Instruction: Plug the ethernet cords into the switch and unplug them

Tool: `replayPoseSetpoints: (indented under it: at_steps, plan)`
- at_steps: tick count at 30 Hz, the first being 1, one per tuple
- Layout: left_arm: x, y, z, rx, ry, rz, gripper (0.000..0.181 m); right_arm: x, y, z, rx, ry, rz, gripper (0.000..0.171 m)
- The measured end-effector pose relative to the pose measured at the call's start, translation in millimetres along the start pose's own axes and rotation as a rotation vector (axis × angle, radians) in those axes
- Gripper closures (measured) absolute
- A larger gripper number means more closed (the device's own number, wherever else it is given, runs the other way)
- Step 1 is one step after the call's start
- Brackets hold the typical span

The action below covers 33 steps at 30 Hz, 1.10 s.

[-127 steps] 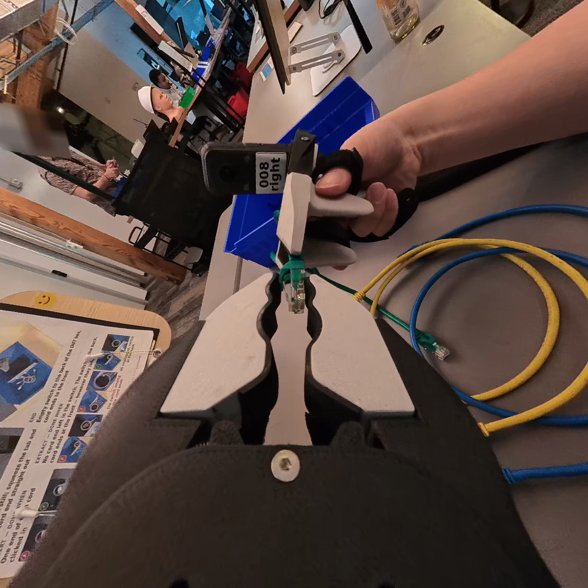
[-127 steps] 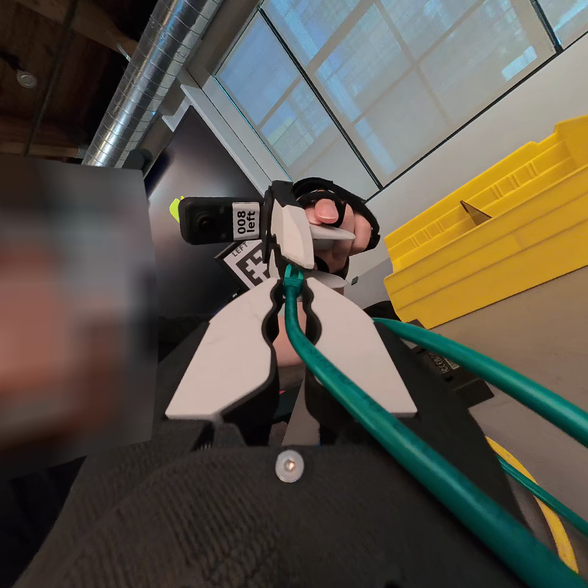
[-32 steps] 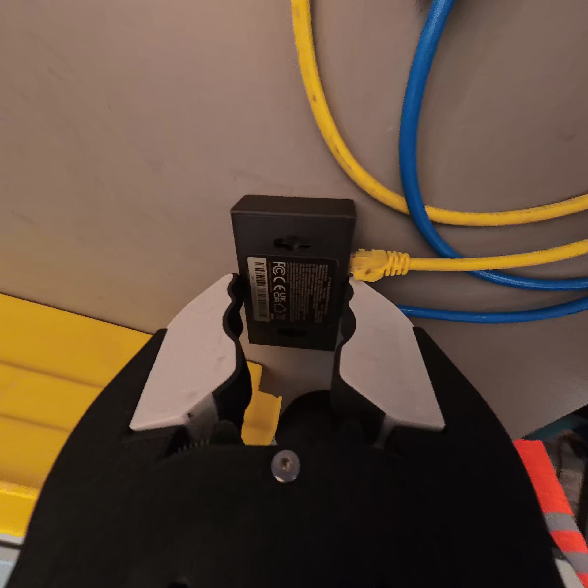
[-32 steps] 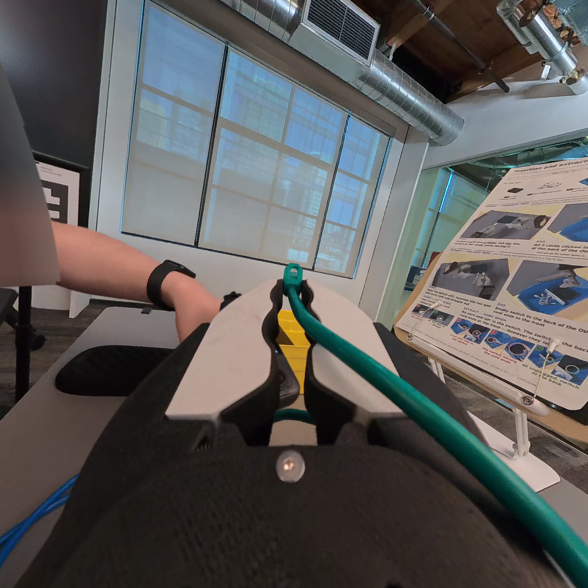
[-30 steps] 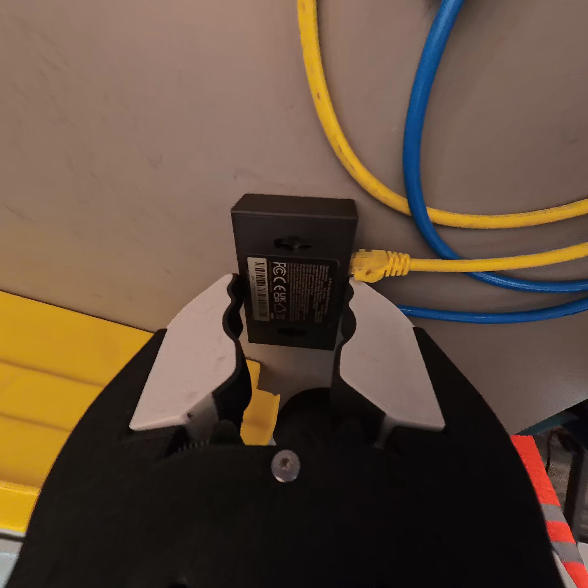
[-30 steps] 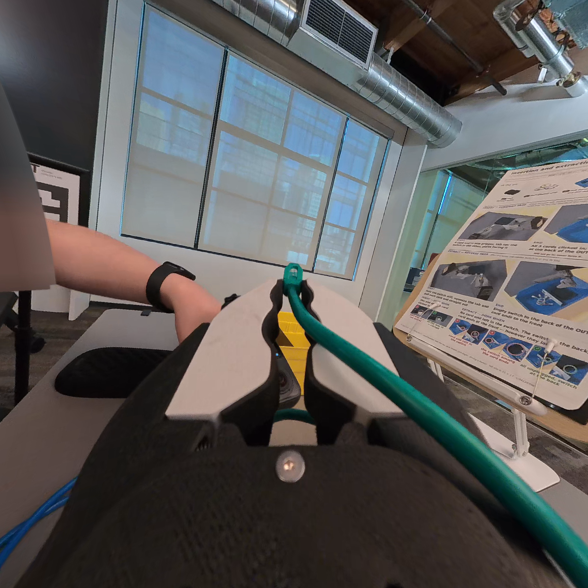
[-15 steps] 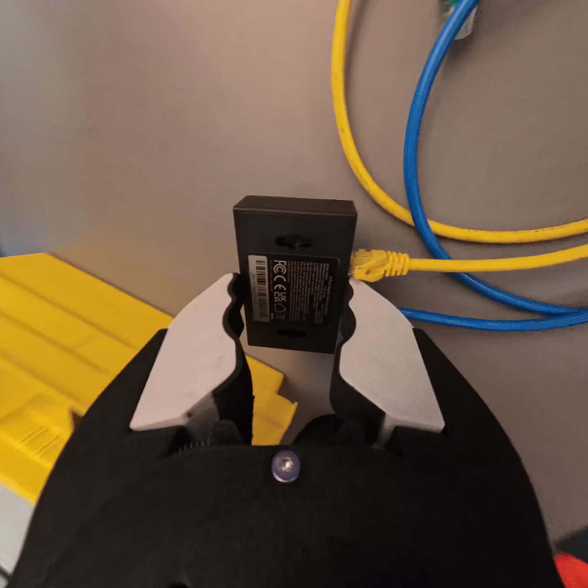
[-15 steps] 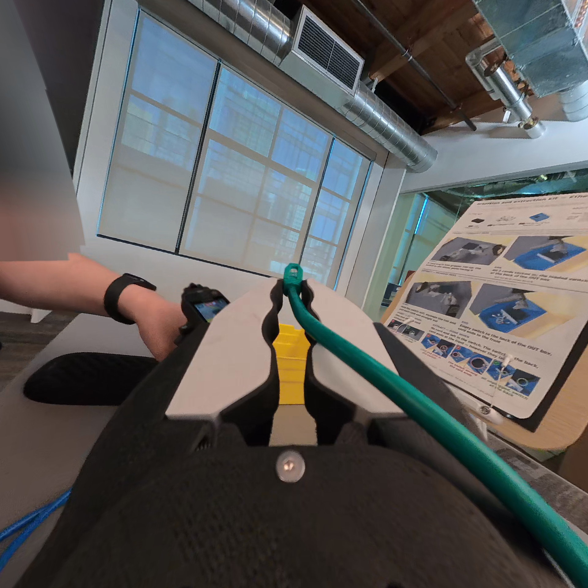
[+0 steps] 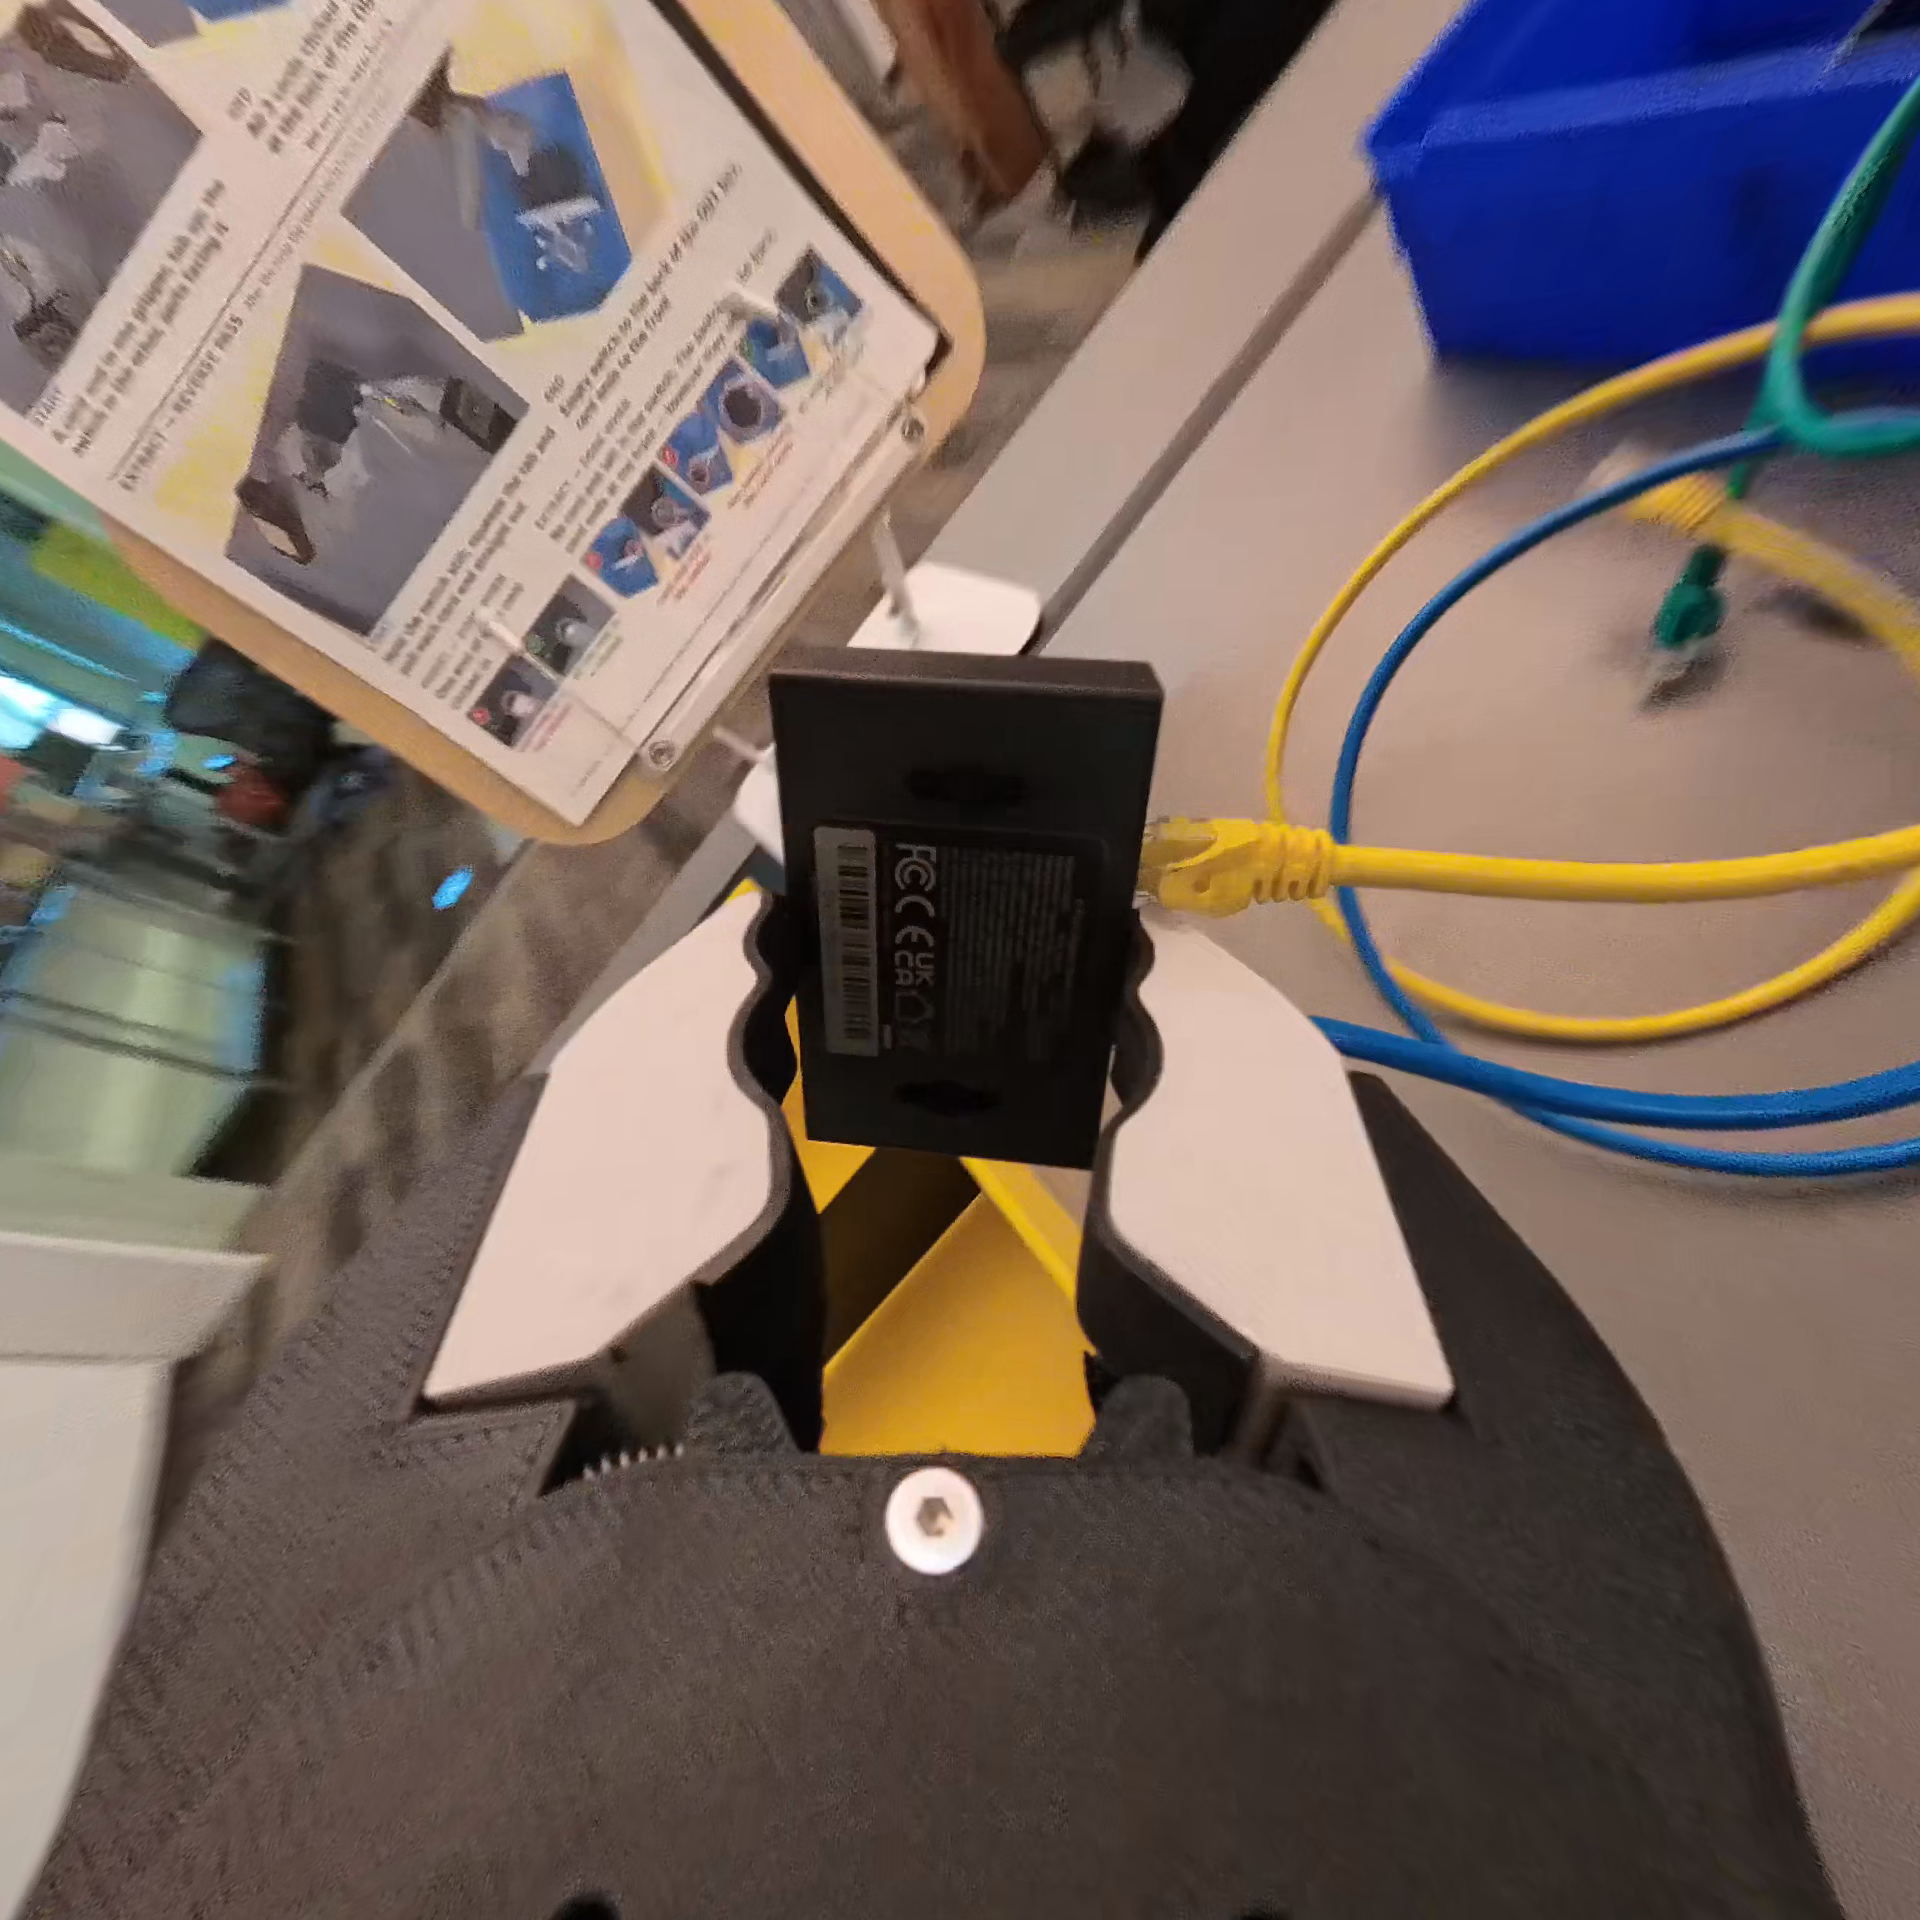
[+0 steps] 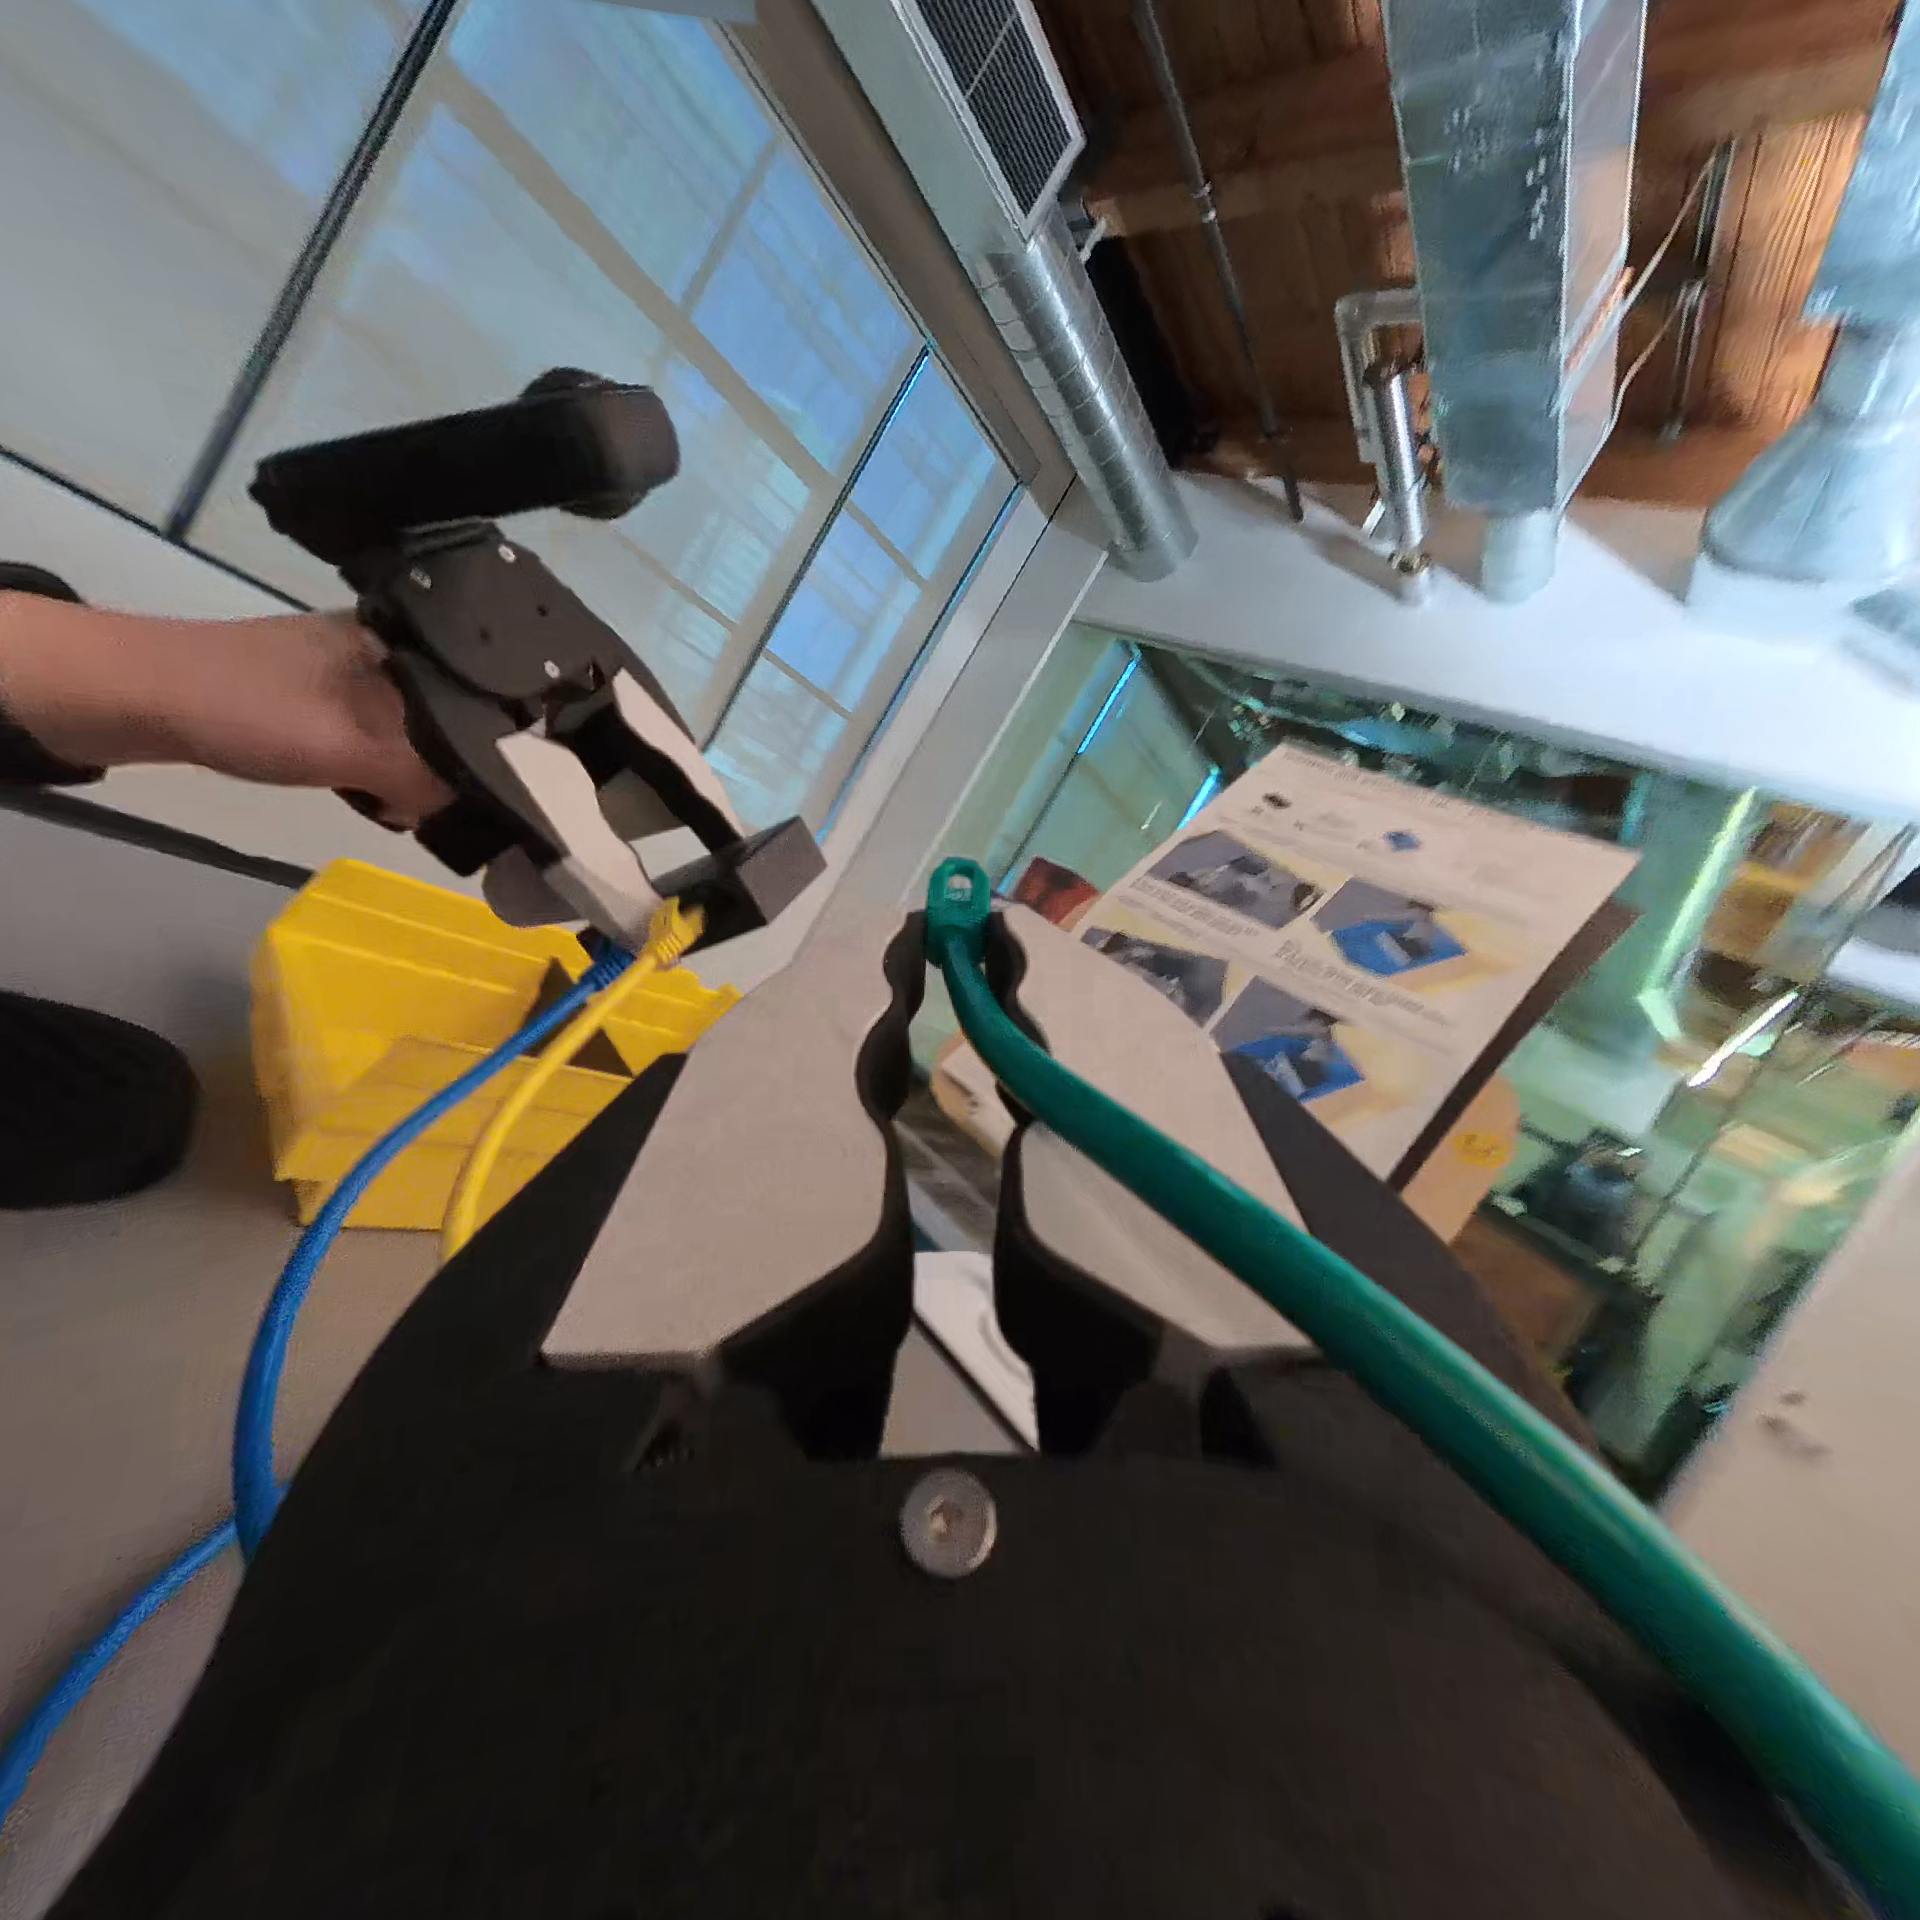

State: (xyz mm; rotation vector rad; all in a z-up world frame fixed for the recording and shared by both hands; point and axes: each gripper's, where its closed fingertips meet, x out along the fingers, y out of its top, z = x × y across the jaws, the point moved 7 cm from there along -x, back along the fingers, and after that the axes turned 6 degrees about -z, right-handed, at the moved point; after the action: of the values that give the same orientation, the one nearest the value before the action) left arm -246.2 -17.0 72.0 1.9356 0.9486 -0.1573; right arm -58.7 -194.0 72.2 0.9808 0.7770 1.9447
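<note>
My left gripper (image 9: 951, 935) is shut on the black switch (image 9: 966, 769), label side facing the camera, and holds it in the air. A yellow cord (image 9: 1226, 862) is plugged into the switch's right side. A blue cord (image 9: 1455, 1081) runs in behind my right finger. My right gripper (image 10: 956, 940) is shut on a green cord (image 10: 1195, 1195), its plug (image 10: 956, 894) sticking out past the fingertips. The right wrist view shows the left gripper (image 10: 691, 878) with the switch (image 10: 774, 873) up and to the left, yellow plug (image 10: 670, 930) and blue plug (image 10: 608, 961) at its near side.
A yellow bin (image 10: 416, 997) sits on the grey table under the switch. A blue bin (image 9: 1662, 177) stands at the far right. An instruction board on a stand (image 9: 468, 395) is beyond the switch. The green cord's other plug (image 9: 1688, 613) lies on the table. A person's hand (image 10: 208, 696) holds the left gripper. Some 20 cm of space lies between my two pairs of fingers.
The left gripper has lifted and swung the switch up off the table toward the board. The right gripper has tilted and turned, still on the green cord, bringing the left gripper into view.
</note>
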Motion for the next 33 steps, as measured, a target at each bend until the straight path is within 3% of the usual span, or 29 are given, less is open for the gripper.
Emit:
replayPoseSetpoints:
  at_steps: [6, 12, 21, 27, 33]
  plan:
    - [-12, -6, -25, -0.139, -0.218, 0.260, 0.122, -11, 45, 37, -0.017, 0.032, 0.055, 0.160]
    - [-24, -7, -42, -0.233, -0.405, 0.447, 0.123, 1, 63, 85, -0.002, -0.020, 0.122, 0.160]
    - [-26, 31, -37, -0.306, -0.619, 0.618, 0.123, 56, 40, 44, -0.182, 0.193, 0.017, 0.160]
    - [-10, 63, -37, -0.311, -0.606, 0.606, 0.123, 62, 57, 30, -0.301, 0.156, -0.005, 0.160]
    - [11, 80, -28, -0.330, -0.633, 0.579, 0.123, 69, 49, 17, -0.518, 0.117, -0.130, 0.160]
